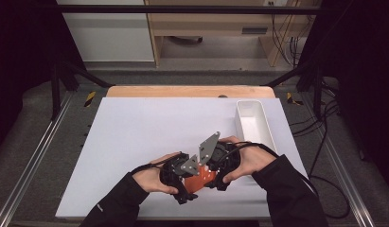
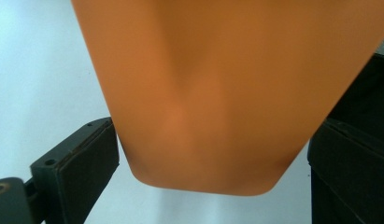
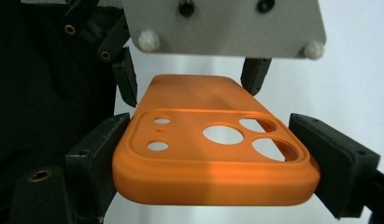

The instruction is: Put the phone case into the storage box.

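An orange phone case [image 1: 200, 180] hangs just above the white table [image 1: 145, 132] near its front edge, between both hands. My right gripper [image 3: 213, 158] is shut on it: its pads press the two long edges at the camera-cutout end [image 3: 217, 135]. My left gripper [image 2: 213, 154] straddles the case's other end [image 2: 203, 116]. Its pads [image 2: 87, 158] stand close beside the case's edges with a narrow gap on each side. In the right gripper view the left gripper [image 3: 189, 79] faces me under its grey plate [image 3: 222, 25]. In the high view the left gripper [image 1: 188, 184] and right gripper [image 1: 212, 174] meet at the case.
A long white bin [image 1: 253, 124] stands on the table's right side, just beyond the right hand. Black cables trail from both grippers across the sleeves. The table's front edge lies close below the hands.
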Available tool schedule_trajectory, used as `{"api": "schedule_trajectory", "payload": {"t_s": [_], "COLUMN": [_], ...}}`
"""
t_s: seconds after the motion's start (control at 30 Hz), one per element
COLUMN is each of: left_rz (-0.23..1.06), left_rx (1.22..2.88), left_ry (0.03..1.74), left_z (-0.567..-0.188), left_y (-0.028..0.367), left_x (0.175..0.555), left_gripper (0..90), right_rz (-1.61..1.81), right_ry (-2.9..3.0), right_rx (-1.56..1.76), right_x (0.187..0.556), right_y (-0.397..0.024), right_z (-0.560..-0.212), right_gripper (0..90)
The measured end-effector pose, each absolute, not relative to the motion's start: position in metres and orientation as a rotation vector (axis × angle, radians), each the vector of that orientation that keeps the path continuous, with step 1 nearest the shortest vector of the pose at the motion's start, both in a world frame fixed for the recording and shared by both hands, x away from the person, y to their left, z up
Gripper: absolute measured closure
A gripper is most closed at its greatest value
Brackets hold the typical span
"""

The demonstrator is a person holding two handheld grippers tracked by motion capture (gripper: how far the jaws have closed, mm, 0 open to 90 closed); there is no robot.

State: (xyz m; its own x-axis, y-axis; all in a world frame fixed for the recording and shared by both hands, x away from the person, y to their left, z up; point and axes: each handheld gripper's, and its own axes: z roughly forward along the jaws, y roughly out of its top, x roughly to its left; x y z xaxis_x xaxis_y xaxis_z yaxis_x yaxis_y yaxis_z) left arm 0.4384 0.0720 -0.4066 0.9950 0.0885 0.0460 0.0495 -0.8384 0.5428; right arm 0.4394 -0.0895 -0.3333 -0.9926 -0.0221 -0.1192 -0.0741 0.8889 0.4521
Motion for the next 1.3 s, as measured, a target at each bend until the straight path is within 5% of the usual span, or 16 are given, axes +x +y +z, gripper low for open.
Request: {"api": "schedule_trajectory", "payload": {"t_s": [1.3], "left_rz": [0.119], "left_rx": [2.645], "left_ry": [0.046], "left_z": [-0.406], "left_y": [0.059], "left_x": [0.439], "left_gripper": [15.0], "right_rz": [0.698], "right_ry": [2.943], "right_rx": [-0.116], "right_x": [0.437], "right_y": [-0.084], "right_z": [-0.331], "right_gripper": [16.3]}}
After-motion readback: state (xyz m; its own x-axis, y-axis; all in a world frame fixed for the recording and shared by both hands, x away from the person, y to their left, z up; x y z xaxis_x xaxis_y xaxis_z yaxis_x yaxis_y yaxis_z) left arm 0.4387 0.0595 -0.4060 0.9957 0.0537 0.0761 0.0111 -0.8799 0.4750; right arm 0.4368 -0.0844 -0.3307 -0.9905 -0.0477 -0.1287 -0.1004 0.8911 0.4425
